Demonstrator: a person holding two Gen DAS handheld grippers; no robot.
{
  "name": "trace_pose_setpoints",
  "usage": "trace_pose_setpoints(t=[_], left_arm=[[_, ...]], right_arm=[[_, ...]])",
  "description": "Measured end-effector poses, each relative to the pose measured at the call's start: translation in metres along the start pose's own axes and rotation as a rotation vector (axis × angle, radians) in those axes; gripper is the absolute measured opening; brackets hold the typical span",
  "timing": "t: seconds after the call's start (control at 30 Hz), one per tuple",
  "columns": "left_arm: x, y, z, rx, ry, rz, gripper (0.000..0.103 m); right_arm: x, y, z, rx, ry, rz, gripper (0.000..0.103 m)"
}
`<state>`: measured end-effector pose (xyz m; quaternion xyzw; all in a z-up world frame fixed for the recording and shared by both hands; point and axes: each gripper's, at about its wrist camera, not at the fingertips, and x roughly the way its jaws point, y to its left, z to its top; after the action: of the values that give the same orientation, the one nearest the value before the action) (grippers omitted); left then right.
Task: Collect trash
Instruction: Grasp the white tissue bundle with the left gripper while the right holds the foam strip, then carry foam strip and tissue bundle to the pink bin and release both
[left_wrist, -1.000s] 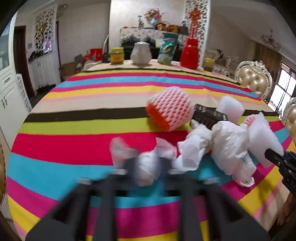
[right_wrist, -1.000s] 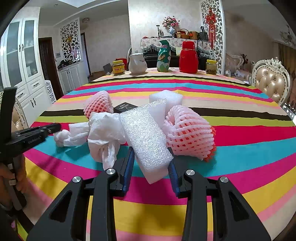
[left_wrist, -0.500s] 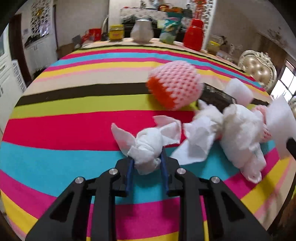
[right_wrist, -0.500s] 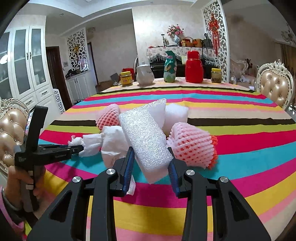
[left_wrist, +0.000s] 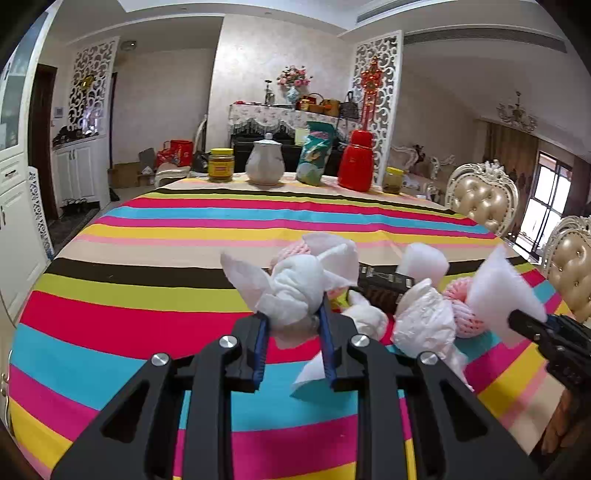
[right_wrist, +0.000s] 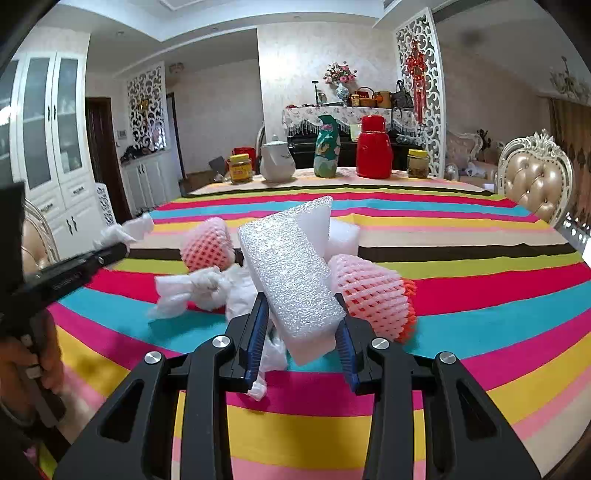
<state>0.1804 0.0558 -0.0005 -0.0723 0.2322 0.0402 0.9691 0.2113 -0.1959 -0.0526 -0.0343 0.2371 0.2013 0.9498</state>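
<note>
My left gripper (left_wrist: 293, 321) is shut on a crumpled white tissue wad (left_wrist: 299, 284), held just above the striped tablecloth (left_wrist: 147, 295). My right gripper (right_wrist: 301, 325) is shut on a white foam block (right_wrist: 291, 280) that sticks up between its fingers. On the cloth below lie two pink foam fruit nets (right_wrist: 373, 295) (right_wrist: 207, 247), a twisted white tissue (right_wrist: 192, 288), a small white foam piece (right_wrist: 343, 236) and a dark box (left_wrist: 384, 288). The right wrist view shows the left gripper (right_wrist: 110, 253) at the left, with the wad (right_wrist: 125, 230) at its tip.
Along the table's far edge stand a yellow-lidded jar (left_wrist: 221, 165), a white teapot (left_wrist: 265, 162), a green bag (left_wrist: 316, 155), a red flask (left_wrist: 357, 162) and a second jar (left_wrist: 393, 181). Padded chairs (left_wrist: 480, 199) line the right side. White cabinets (right_wrist: 55, 147) stand at the left.
The left gripper's jaws closed on the tissue wad and lifted it off the cloth. The right gripper kept its grip on the foam block and tipped up slightly.
</note>
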Motion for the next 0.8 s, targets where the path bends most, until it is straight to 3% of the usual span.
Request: trace_pose_setpoints(t=[0.37, 0.67, 0.8], left_arm=[[-0.019, -0.013, -0.003, 0.072, -0.071, -0.019, 0.025], [-0.045, -0.047, -0.017, 0.173, -0.129, -0.122, 0.025], [-0.062, -0.069, -0.026, 0.226, -0.131, -0.114, 0.026]], right_arm=[[-0.002, 0.003, -0.001, 0.008, -0.003, -0.019, 0.036], [-0.065, 0.022, -0.003, -0.003, -0.074, -0.062, 0.037], [-0.091, 0.015, -0.016, 0.006, -0.084, -0.110, 0.036]])
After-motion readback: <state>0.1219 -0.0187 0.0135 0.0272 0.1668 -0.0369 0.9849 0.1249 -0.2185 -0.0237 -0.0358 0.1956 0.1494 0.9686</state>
